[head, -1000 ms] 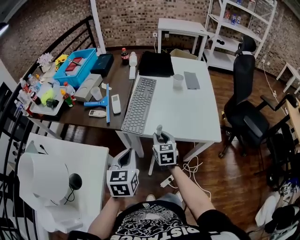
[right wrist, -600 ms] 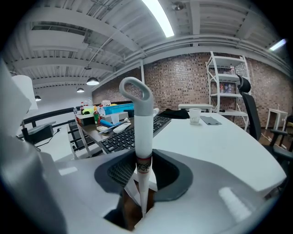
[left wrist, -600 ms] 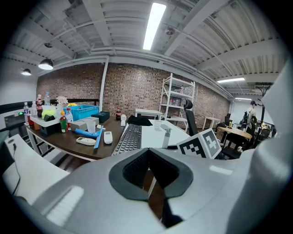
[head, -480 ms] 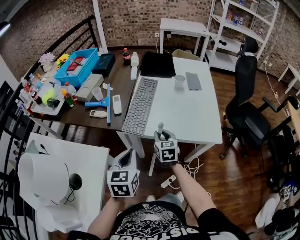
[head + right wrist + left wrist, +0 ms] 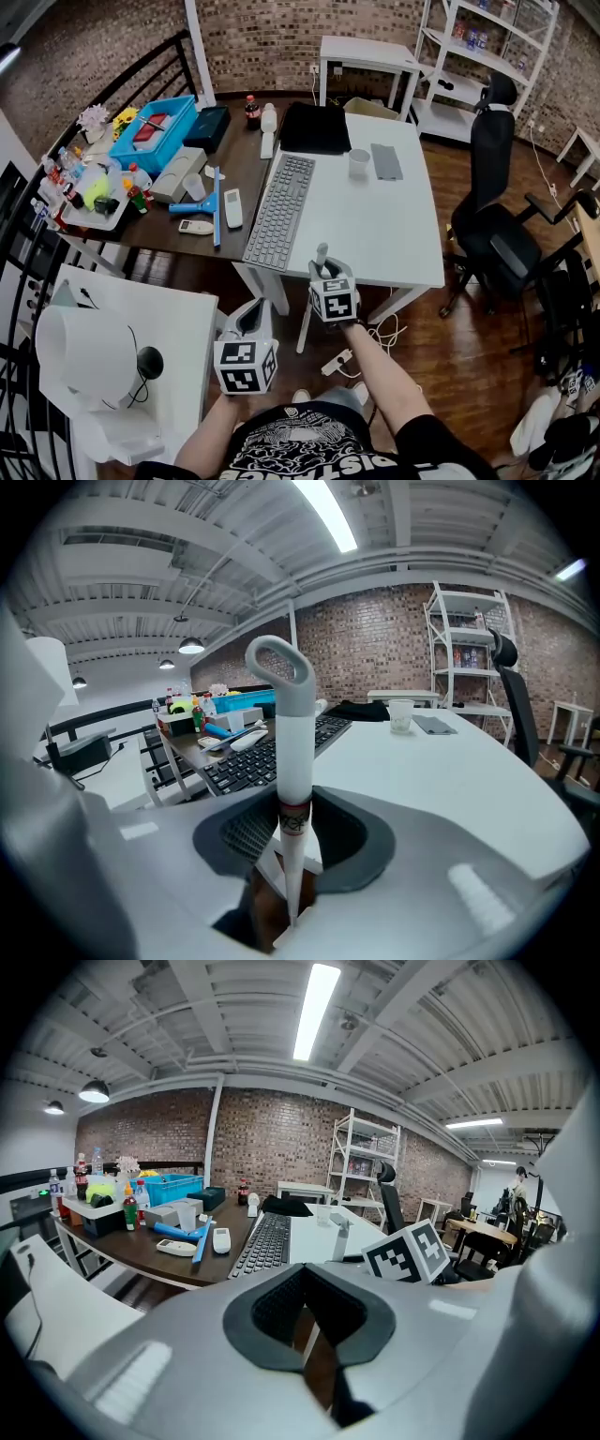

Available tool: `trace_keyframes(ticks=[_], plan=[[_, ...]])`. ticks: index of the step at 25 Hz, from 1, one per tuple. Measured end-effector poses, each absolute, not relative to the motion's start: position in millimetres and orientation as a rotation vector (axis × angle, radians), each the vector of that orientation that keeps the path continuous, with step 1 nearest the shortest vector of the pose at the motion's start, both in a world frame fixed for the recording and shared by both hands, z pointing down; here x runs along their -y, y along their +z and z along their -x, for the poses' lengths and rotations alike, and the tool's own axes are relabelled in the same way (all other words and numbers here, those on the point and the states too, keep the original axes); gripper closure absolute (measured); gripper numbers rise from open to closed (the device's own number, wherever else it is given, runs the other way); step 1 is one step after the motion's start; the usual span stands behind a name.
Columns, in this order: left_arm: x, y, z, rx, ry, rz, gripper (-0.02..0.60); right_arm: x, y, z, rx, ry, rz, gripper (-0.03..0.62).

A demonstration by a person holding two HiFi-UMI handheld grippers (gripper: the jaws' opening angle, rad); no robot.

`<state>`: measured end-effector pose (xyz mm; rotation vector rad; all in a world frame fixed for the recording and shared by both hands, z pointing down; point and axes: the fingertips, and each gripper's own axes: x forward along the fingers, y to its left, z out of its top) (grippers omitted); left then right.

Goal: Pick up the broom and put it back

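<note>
My right gripper [image 5: 322, 272] is shut on the broom's pale handle [image 5: 321, 254], which stands upright in front of the white desk's near edge [image 5: 375, 272]. In the right gripper view the handle [image 5: 293, 752] rises between the jaws of the right gripper [image 5: 291, 855], with a hanging loop at its top and a red band at the pads. The broom's head is hidden below. My left gripper [image 5: 251, 317] hangs lower left, apart from the broom, shut and holding nothing. From the left gripper [image 5: 314, 1335] I see the handle [image 5: 339, 1238] to the right.
A keyboard [image 5: 278, 210], a cup [image 5: 357, 162] and a dark bag [image 5: 311, 127] lie on the white desk. The brown table [image 5: 239, 159] holds a blue squeegee [image 5: 215, 205], remotes and a blue bin [image 5: 152, 133]. A black chair [image 5: 492, 216] stands right, a white cabinet [image 5: 178, 319] left.
</note>
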<state>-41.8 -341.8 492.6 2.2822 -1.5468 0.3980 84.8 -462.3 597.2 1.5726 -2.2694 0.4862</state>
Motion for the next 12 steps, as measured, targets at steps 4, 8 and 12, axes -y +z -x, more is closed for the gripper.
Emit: trace_keyframes(ticks=[4, 8, 12], plan=[[341.5, 492.9, 40.8, 1.544, 0.394, -2.28, 0.577, 459.6, 599.7, -84.5, 2.279, 0.516, -1.555, 0.48], [341.6, 491.7, 38.3, 1.54, 0.389, -2.281, 0.577, 456.8, 603.4, -86.2, 2.282, 0.545, -1.54, 0.464], [340.8, 490.9, 35.7, 1.536, 0.39, -2.287, 0.577, 454.0, 604.2, -90.0, 2.284, 0.549, -1.538, 0.464]])
